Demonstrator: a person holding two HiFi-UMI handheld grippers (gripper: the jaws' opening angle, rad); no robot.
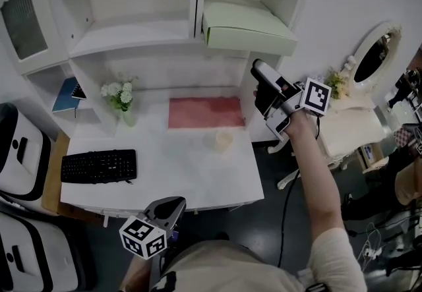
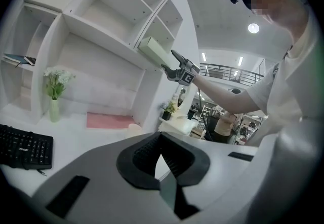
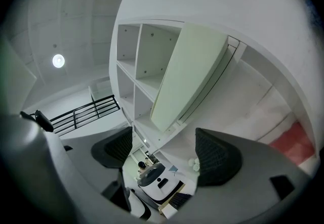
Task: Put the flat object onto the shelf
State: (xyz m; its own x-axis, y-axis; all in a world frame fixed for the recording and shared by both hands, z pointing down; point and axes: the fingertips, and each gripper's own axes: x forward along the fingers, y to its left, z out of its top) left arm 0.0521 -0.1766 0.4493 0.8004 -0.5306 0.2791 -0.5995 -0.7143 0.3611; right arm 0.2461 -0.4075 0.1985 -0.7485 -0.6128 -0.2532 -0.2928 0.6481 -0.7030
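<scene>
step: placing looks near done | flat obj [image 1: 247, 28] lies on shelf [image 1: 132, 40], right compartment, front edge sticking out | R tongs [image 1: 265, 86] wide, empty, just beside obj | L tongs [image 1: 168, 208] closed, idle at desk [image 1: 198, 172] front edge | next: prob. nudge obj deeper, then clear R w/o snagging it

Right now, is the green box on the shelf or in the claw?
On the shelf. The box rests there, one end past the edge; the right claw is open and empty.

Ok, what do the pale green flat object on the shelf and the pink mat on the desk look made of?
The flat object: probably rigid board or box; smooth matte faces, crisp straight edges. The pink mat: likely fabric or felt; lies flat, dull, no glare. Neither is certain.
</scene>
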